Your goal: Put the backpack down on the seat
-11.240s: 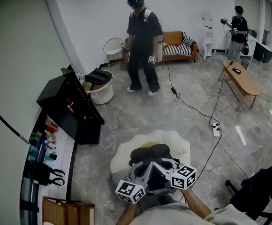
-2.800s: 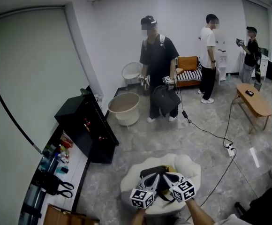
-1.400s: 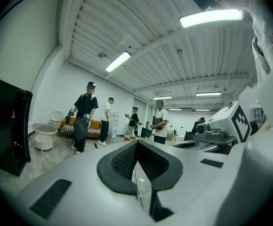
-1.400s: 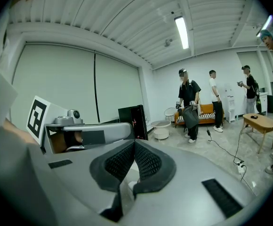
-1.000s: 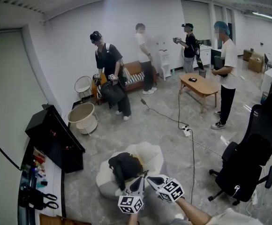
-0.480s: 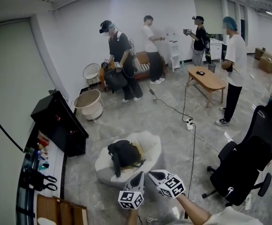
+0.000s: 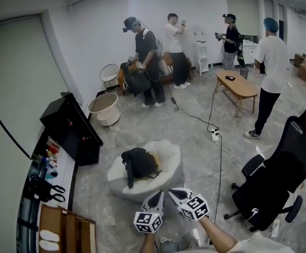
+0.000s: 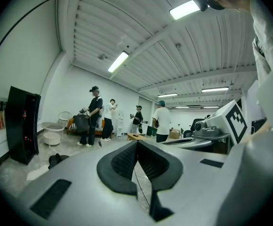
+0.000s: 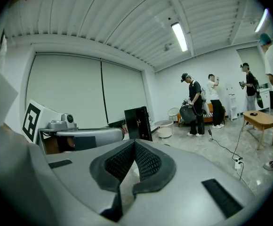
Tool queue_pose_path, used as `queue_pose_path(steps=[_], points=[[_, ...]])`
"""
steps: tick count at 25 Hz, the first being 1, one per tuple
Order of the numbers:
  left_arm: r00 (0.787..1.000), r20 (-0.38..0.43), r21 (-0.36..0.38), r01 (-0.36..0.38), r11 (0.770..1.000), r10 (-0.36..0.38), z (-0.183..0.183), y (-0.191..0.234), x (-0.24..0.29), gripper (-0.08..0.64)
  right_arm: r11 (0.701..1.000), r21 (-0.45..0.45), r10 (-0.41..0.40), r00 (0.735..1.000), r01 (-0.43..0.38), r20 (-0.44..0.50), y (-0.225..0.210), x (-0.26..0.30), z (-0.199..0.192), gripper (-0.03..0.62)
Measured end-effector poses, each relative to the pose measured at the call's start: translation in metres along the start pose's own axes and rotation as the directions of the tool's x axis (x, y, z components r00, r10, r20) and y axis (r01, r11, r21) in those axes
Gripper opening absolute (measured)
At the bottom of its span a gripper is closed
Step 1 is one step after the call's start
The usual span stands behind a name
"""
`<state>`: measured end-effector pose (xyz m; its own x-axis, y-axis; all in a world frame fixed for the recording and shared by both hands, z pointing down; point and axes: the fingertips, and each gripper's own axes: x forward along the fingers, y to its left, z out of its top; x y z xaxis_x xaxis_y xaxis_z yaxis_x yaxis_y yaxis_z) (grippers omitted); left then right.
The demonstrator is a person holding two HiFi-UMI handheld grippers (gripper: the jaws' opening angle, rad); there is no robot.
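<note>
**Backpack (image 7: 139, 164) at rest on seat (image 7: 170, 156); both grippers closed and empty**

The black backpack lies on top of the white cushioned seat, toward the seat's left side in the head view. One strap hangs down the front of the seat. The seat stands on the grey stone-pattern floor (image 7: 195, 121). The backpack lies free of both grippers.

The left gripper (image 7: 158, 195) and the right gripper (image 7: 173, 193) sit side by side at the bottom of the head view. They are near the front edge of the seat but apart from it. Their tips point toward the seat and lie close to each other.

In the left gripper view, the two dark ribbed pads (image 8: 122, 161) are pressed together with nothing between them. The right gripper view shows the same condition: pads against each other, no object in the grip.

Surroundings, head view:
- A black cabinet (image 7: 71, 128) stands left of the seat, along the wall.
- A round white tub (image 7: 104, 108) stands beyond the cabinet.
- A black office chair (image 7: 279, 178) stands to the right, well apart from the seat.
- A cable runs across the floor to a power strip (image 7: 214, 136).
- A wooden table (image 7: 237, 86) stands further back.
- Several people stand at the far side. One person (image 7: 144, 46) holds a dark bag (image 7: 137, 80).
</note>
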<state>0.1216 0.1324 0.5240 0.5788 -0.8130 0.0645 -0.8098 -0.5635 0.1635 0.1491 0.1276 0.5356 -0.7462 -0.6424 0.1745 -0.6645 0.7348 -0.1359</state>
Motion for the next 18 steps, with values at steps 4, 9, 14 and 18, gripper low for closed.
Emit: queue_pose_path(steps=[4, 9, 14, 18], points=[[1.000, 0.004, -0.002, -0.010, 1.000, 0.010, -0.006, -0.010, -0.006, 0.031, 1.000, 0.001, 0.007, 1.000, -0.007, -0.004, 0.003, -0.010, -0.008, 0.026], [1.000, 0.013, 0.008, -0.014, 1.000, 0.014, -0.009, -0.017, -0.009, 0.031, 1.000, -0.008, 0.021, 1.000, -0.021, 0.003, 0.008, -0.016, -0.012, 0.026], [1.000, 0.015, 0.015, -0.012, 1.000, 0.012, -0.005, -0.020, -0.012, 0.031, 1.000, -0.011, 0.025, 1.000, -0.025, 0.001, 0.012, -0.018, -0.009, 0.028], [1.000, 0.019, 0.015, -0.011, 1.000, 0.011, -0.008, -0.026, -0.015, 0.031, 1.000, -0.012, 0.025, 1.000, -0.025, -0.001, 0.014, -0.023, -0.014, 0.027]])
